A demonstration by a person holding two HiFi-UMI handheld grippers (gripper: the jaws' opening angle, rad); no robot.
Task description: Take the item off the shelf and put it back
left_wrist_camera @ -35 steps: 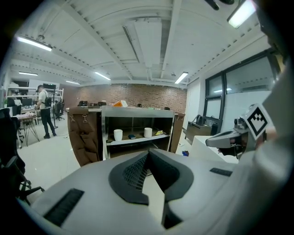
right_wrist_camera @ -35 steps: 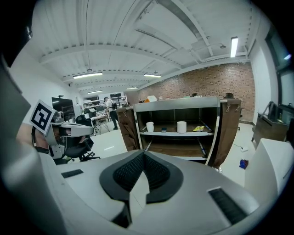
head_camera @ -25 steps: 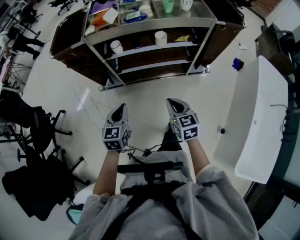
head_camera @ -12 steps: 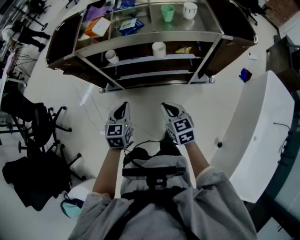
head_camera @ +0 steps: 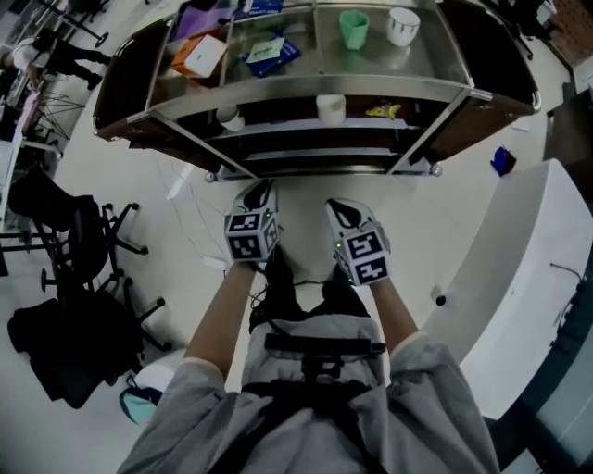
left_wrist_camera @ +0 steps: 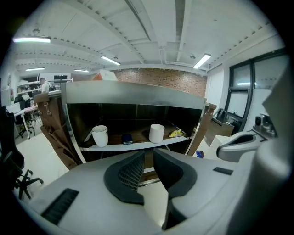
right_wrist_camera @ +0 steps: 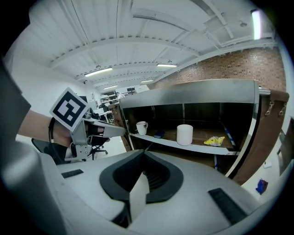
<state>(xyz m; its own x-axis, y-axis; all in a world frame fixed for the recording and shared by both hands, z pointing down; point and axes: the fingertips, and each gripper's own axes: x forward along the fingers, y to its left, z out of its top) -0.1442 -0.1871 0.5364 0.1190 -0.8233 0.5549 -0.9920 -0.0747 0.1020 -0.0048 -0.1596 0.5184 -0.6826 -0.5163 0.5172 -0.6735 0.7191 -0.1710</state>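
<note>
On the middle shelf (head_camera: 371, 124) of the metal rack stands a white cup (head_camera: 331, 108), upright and near the front edge. Nothing is touching it. Just to its right lies a small yellow packet (head_camera: 384, 111). Well to its left stands a white mug (left_wrist_camera: 99, 135) with a handle, and a small dark thing (left_wrist_camera: 127, 139) lies flat between the mug and the cup.

On the top of the rack are a green cup (head_camera: 353, 29), another white cup (head_camera: 403, 26), a blue packet (head_camera: 271, 54) and an orange box (head_camera: 200, 56).

Both grippers are held side by side over the floor in front of the rack, pointing at it and well apart from the cup. The left gripper (head_camera: 262, 188) has just been opening: its jaws show a thin gap with nothing in it. The right gripper (head_camera: 341, 208) has its jaws together and is empty.

A black chair (head_camera: 88, 250) stands on the left and a white table (head_camera: 519, 278) on the right.
</note>
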